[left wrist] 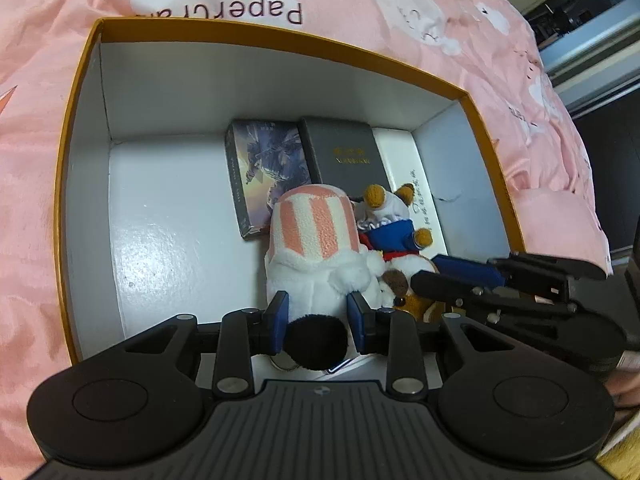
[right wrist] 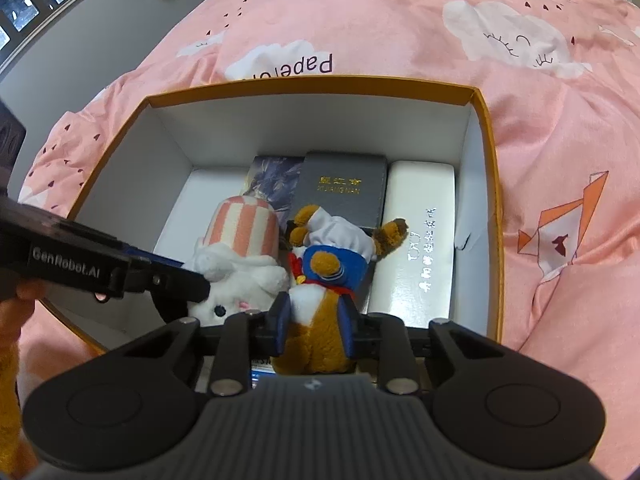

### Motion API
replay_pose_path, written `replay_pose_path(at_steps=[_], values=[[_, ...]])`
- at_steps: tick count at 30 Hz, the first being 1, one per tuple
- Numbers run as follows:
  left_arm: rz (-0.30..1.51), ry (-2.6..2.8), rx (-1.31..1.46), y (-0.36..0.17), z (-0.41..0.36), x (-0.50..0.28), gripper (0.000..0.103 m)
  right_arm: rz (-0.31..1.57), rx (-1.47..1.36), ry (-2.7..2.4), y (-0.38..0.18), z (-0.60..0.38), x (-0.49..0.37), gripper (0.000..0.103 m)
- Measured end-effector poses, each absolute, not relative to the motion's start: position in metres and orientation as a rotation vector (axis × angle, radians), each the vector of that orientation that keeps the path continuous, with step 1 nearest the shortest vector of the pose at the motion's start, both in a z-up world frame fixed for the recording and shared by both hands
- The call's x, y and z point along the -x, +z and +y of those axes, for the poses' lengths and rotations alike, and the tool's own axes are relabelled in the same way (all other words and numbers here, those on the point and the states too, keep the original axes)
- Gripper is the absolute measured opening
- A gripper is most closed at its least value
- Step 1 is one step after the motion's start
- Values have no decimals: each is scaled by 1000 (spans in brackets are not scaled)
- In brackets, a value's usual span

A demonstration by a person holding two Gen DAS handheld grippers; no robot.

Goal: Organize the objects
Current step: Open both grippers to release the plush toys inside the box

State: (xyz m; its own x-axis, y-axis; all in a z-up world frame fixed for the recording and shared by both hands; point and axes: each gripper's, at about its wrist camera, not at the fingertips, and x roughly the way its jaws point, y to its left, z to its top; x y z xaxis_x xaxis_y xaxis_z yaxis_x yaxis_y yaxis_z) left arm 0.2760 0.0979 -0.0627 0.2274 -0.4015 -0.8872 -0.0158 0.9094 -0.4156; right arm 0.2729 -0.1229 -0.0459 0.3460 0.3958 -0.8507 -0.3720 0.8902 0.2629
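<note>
An open box [left wrist: 280,38] with an orange rim and white inside sits on a pink bedspread; it also shows in the right wrist view [right wrist: 320,82]. My left gripper [left wrist: 320,320] is shut on a white plush toy with a pink-striped hat [left wrist: 316,236], held inside the box. My right gripper [right wrist: 316,324] is shut on a brown plush dog in a blue and white outfit [right wrist: 332,268], right beside the white toy [right wrist: 240,236]. In the left wrist view the right gripper [left wrist: 460,276] comes in from the right over the dog [left wrist: 396,220].
Three flat packs lie along the box's far right floor: a picture-printed one [left wrist: 264,168], a dark grey one [right wrist: 344,192] and a white one [right wrist: 420,240]. The box's left floor [left wrist: 168,216] is bare. The pink bedspread [right wrist: 400,20] surrounds the box.
</note>
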Motion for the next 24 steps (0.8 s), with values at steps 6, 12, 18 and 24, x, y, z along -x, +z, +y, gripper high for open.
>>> replay_pose_path(at_steps=[6,12,18,24], values=[[1273,-248,240,-58,77,-267,37,1123,14,488,-53,-116,-272,26],[1227,-232,300,-51,90,-259,39,1058,0,495,-40,-120,-266,31],[1198,-263,245,-41,91,-244,45,943,67,554,-21,-107,-257,31],[1225,-263,256,-56,90,-243,35,992,43,634,-34,-94,-269,31]])
